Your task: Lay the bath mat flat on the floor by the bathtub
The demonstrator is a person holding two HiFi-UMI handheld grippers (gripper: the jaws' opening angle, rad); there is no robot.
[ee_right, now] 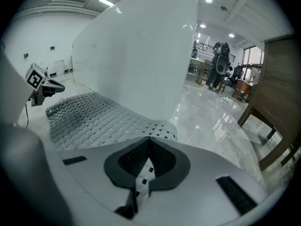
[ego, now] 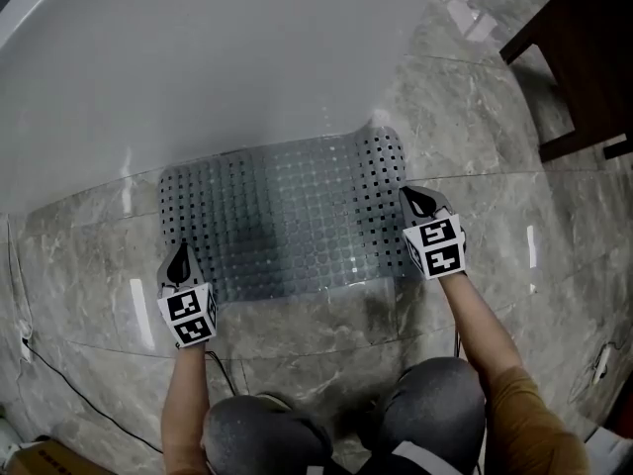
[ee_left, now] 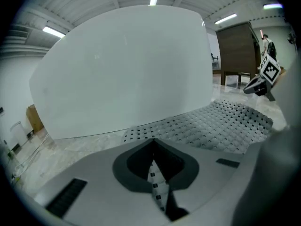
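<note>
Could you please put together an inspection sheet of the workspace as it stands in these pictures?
Surface: glossy grey marble floor.
Job's things: perforated grey bath mat spread out, its far edge at the white bathtub.
Clutter: cardboard box at the lower left edge.
Grippers: left gripper shut on the mat's near left corner; right gripper shut on its right edge.
Cables: thin dark cable lying on the floor at left.
Surroundings: dark wooden furniture at right.

Grey trousers (ego: 435, 404), mustard sleeve (ego: 524, 424); left claw (ego: 180, 253), right claw (ego: 413, 198) bear marker cubes (ego: 188, 315).
</note>
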